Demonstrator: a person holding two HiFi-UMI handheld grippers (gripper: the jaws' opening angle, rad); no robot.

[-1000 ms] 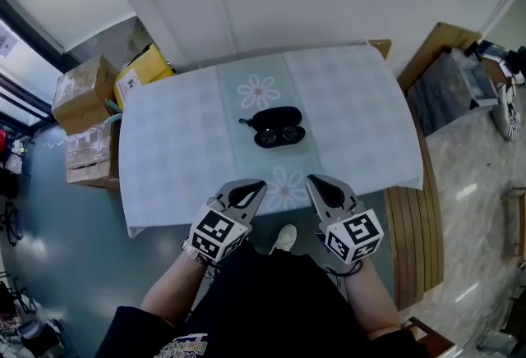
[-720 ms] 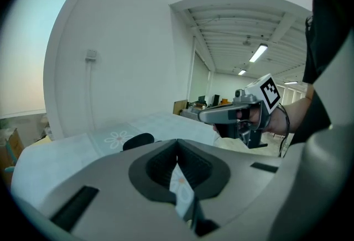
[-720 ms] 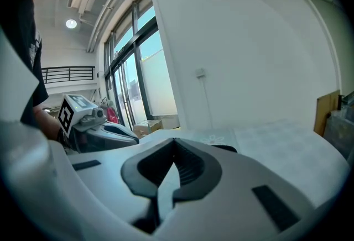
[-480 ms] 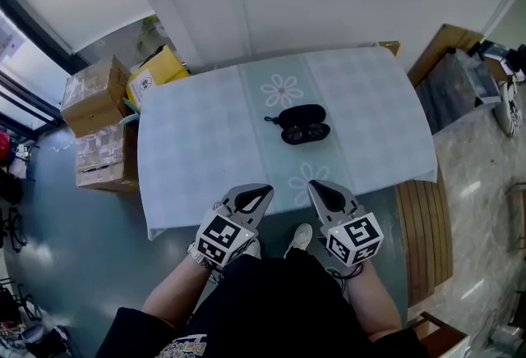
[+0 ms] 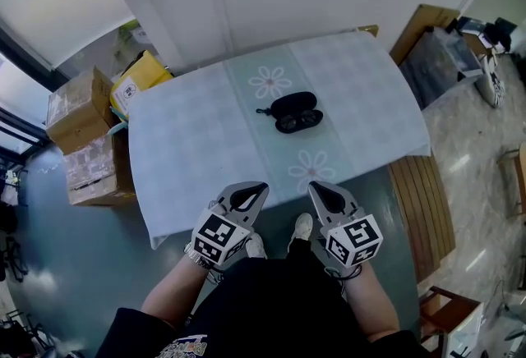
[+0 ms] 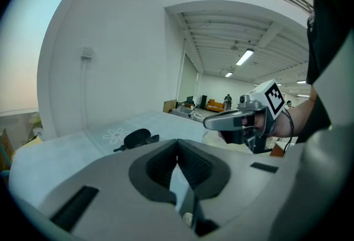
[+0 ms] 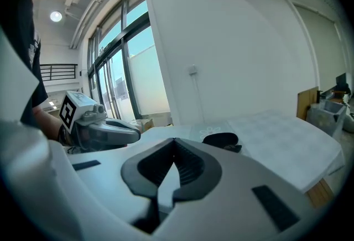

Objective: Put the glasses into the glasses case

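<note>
Cardboard boxes point(image 5: 82, 135) stand on the floor off the left end of the worktop point(image 5: 197, 151), and a slatted wooden bench point(image 5: 423, 208) stands off its right end. Bare checked cloth runs from the near edge to the black glasses case point(image 5: 293, 103), which lies mid-worktop with the dark glasses point(image 5: 301, 121) touching its near side. The left gripper point(image 5: 251, 194) and right gripper point(image 5: 322, 192) hover at the near edge, well apart from the case. Each has its jaws closed together on nothing. Compared with half a second ago, the case sits slightly higher and further left in the head view, while the grippers keep their places.
</note>
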